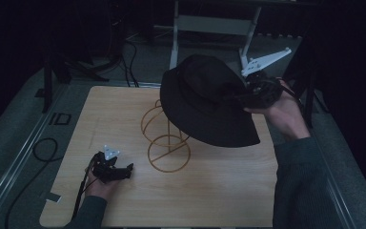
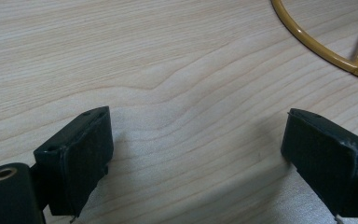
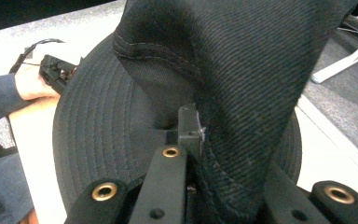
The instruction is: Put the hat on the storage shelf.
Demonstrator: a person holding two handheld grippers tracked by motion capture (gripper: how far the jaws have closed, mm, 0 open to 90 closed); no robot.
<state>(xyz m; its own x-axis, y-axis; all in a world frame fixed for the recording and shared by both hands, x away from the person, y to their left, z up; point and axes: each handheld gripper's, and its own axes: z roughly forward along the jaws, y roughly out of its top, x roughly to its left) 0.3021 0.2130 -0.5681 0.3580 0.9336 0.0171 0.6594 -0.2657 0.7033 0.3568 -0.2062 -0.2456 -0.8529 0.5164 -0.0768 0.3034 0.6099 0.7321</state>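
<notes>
Right claw (image 3: 196, 140) pinching black bucket hat (image 1: 205, 102), brim tilted down toward table, above wire stand (image 1: 167, 140); left claw (image 2: 196, 154) spread.

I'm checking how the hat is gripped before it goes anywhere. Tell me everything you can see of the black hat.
The hat is a black bucket hat of twill-like cloth, with a rounded crown and a wide brim stitched in rings. It hangs tilted in the air above the gold wire stand and the table; whether it touches the stand cannot be told. The right gripper is shut on a fold of its cloth, at the hat's right side in the high view.
</notes>
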